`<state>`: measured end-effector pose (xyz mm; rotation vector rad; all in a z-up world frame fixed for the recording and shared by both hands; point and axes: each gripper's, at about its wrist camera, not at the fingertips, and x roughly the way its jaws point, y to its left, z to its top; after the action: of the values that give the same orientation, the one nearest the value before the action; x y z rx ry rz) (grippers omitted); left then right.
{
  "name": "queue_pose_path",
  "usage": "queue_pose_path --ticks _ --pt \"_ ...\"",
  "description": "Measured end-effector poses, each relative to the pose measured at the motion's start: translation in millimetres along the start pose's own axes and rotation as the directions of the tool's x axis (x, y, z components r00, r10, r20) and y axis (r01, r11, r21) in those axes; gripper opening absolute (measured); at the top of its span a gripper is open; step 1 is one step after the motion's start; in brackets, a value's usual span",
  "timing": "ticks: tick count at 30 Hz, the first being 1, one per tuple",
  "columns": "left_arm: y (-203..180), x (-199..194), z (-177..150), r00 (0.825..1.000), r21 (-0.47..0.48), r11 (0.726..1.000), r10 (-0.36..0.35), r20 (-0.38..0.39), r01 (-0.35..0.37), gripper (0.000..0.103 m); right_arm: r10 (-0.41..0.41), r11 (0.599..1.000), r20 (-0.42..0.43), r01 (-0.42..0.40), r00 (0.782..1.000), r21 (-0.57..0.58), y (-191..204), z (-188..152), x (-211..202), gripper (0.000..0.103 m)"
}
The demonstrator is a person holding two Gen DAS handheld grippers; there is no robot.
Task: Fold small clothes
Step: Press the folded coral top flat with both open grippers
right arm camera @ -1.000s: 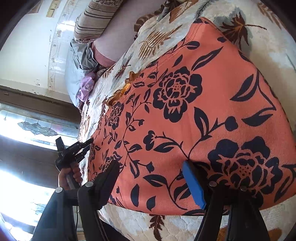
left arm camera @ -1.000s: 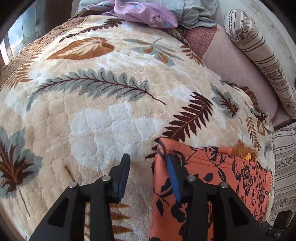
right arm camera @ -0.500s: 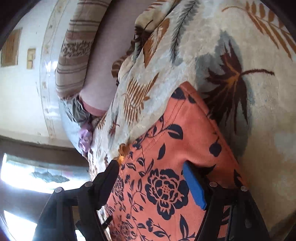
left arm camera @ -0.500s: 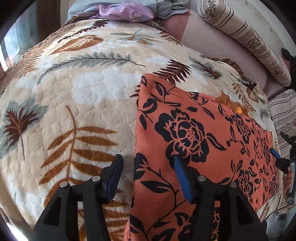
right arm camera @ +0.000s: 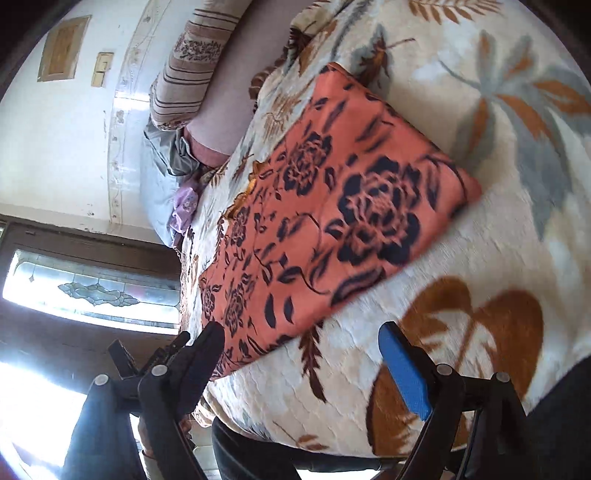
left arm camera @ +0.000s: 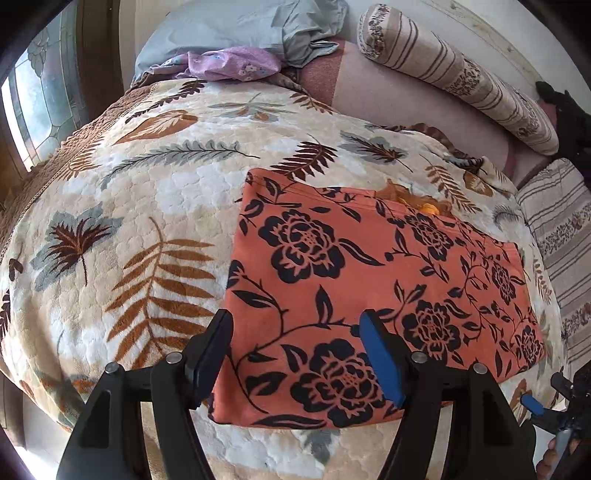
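The left gripper [left arm camera: 295, 354] had pulled back and up from where it was a second before. Then its jaws hung low over one corner of the orange flower cloth [left arm camera: 369, 288]. Now they were spread wide above the near edge, and nothing was between them. The right gripper [right arm camera: 301, 363] had backed away too. A second before it was right over the cloth, and now the cloth [right arm camera: 332, 221] lay further off. Its jaws were spread wide and held nothing.

So both grippers had let go. The cloth lay flat on the leaf blanket [left arm camera: 147, 221] as a neat rectangle, toward the near right side of the bed. A bit of yellow-orange trim [left arm camera: 424, 205] peeked out at its far edge. I think one fold was just done. The next fold or the next piece could come after.

Counting from near to far: two grippers, one orange cloth, one leaf blanket. Past them lay two striped pillows [left arm camera: 461, 81], one along the back and one on the right. Farthest away sat one purple cloth [left arm camera: 236, 64] and one gray-blue bundle [left arm camera: 240, 26].
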<state>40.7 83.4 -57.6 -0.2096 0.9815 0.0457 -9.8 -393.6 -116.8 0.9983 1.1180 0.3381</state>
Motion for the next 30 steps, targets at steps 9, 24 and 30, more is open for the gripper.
queue_pose_path --ticks 9,24,30 --pt "-23.2 -4.0 -6.7 1.000 0.041 0.999 -0.006 -0.010 0.006 0.072 0.011 0.987 0.113 -0.029 0.994 0.159 -30.5 30.8 -3.8 0.087" --pt "-65.4 29.2 -0.3 0.999 0.083 0.997 -0.003 -0.044 0.006 0.072 -0.019 0.982 0.187 -0.017 0.982 0.188 -24.3 56.7 3.3 0.087" --pt "-88.7 70.8 -9.5 0.992 0.181 0.980 0.095 -0.080 -0.079 0.076 -0.075 0.986 0.165 0.048 0.984 0.160 -17.1 63.4 12.5 0.069"
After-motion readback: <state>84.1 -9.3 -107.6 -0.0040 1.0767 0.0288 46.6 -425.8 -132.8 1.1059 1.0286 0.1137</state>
